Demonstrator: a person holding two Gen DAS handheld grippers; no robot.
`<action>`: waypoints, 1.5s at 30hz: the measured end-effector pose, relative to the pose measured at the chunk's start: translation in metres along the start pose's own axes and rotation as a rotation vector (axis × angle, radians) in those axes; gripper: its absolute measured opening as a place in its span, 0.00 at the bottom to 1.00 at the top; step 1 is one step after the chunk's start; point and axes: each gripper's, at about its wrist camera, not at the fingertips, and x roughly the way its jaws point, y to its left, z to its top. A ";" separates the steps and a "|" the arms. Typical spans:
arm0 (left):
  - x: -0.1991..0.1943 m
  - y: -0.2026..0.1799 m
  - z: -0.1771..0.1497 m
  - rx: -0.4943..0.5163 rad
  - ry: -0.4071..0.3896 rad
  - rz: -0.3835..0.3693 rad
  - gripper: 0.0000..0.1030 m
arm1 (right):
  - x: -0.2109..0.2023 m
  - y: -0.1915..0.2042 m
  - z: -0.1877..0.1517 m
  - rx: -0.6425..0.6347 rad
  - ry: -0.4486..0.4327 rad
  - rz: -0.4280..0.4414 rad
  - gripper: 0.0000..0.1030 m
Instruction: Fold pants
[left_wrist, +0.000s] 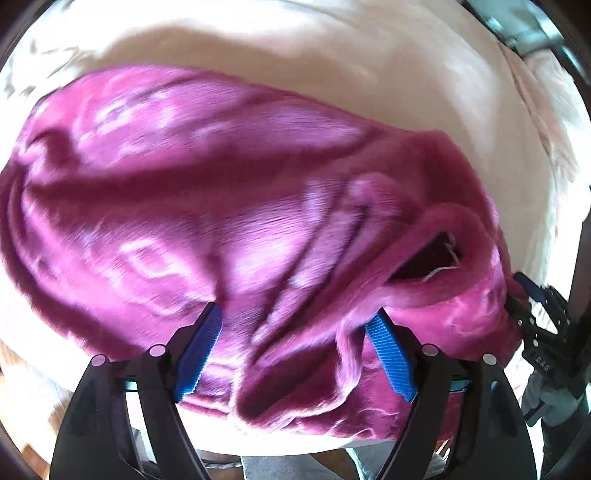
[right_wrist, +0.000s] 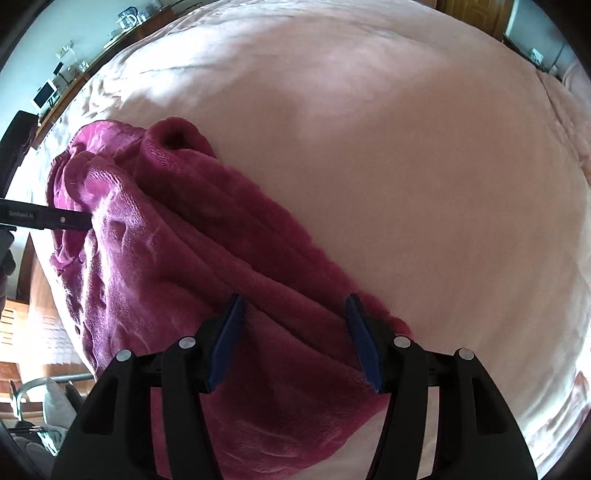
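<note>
Nearest in the left wrist view, the left gripper holds its black fingers spread wide, the ribbed blue pads either side of a bunched fold of the magenta fleece pants, with nothing pinched between them. The plush, velvety cloth lies crumpled on a pale pink blanket, and one tubular opening gapes dark at its right. At that edge the right gripper shows as a black tip against the cloth. In its own view the right gripper also stands spread apart, dark blue pads over long soft ridges of fleece. Farther off a rounded cuff opening curls up, and beyond it the smooth blanket stretches to a wooden shelf.
</note>
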 end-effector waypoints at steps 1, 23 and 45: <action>-0.002 0.005 -0.003 -0.018 -0.006 0.001 0.78 | -0.001 0.002 0.001 -0.006 -0.008 -0.004 0.57; -0.014 0.046 -0.093 -0.003 -0.011 0.114 0.76 | -0.018 0.134 0.050 -0.136 -0.122 0.110 0.57; -0.021 0.145 -0.101 0.063 -0.012 -0.057 0.80 | 0.072 0.186 0.105 -0.047 0.002 -0.112 0.57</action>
